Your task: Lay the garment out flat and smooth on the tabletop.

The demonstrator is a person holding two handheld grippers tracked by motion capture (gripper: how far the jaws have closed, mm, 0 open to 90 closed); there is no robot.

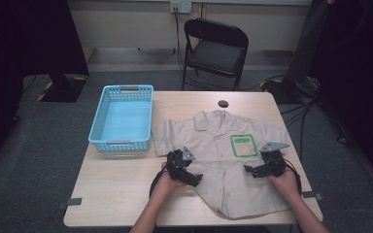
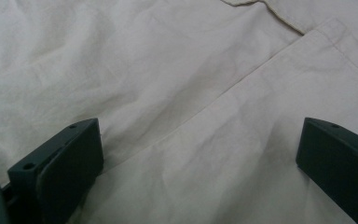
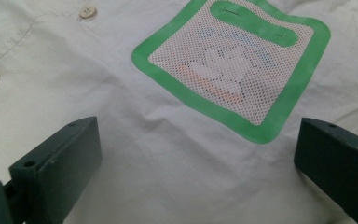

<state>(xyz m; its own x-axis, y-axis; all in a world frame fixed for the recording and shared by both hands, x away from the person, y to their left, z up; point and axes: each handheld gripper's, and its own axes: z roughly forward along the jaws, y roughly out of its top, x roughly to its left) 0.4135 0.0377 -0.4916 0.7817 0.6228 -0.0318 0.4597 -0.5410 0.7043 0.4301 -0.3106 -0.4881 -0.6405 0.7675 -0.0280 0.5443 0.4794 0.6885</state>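
A beige short-sleeved shirt lies flat on the wooden table, collar away from me, with a green-edged mesh pocket on its chest. My left gripper hovers over the shirt's left front, jaws wide open above creased cloth. Over the right front, just below the pocket, my right gripper is also open. Two buttons run along the placket in the right gripper view. Nothing is between either pair of jaws.
An empty light blue plastic basket stands on the table's far left, beside the shirt's sleeve. A black folding chair is behind the table. A dark round hole sits near the far edge. Cables lie on the floor at right.
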